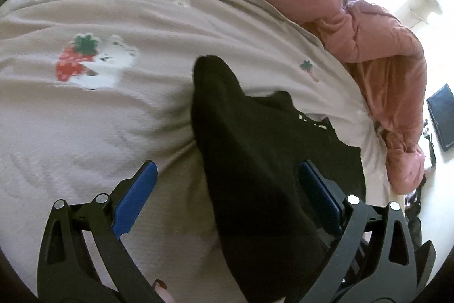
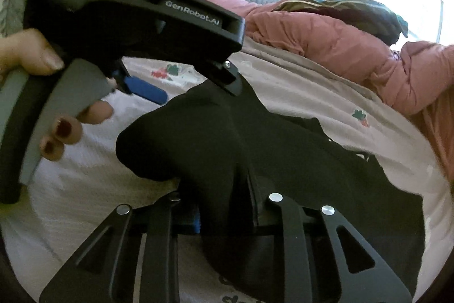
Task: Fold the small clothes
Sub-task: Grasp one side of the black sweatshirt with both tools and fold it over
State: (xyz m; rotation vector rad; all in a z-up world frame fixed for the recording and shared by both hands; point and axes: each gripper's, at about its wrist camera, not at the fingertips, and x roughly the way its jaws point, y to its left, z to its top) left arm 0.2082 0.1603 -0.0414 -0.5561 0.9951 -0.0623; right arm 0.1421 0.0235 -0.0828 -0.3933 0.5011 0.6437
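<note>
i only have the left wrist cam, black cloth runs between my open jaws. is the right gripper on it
Observer: Yes. In the right wrist view the right gripper is closed on a bunch of the black garment.
Operator: how does my left gripper sit from that side
Observer: The left gripper hangs over the raised fold. One finger seems to meet the top of the cloth, and the blue pad of the other stands clear of it.
Operator: can you see how it's held
Observer: A hand wraps its grey handle, thumb on top.
</note>
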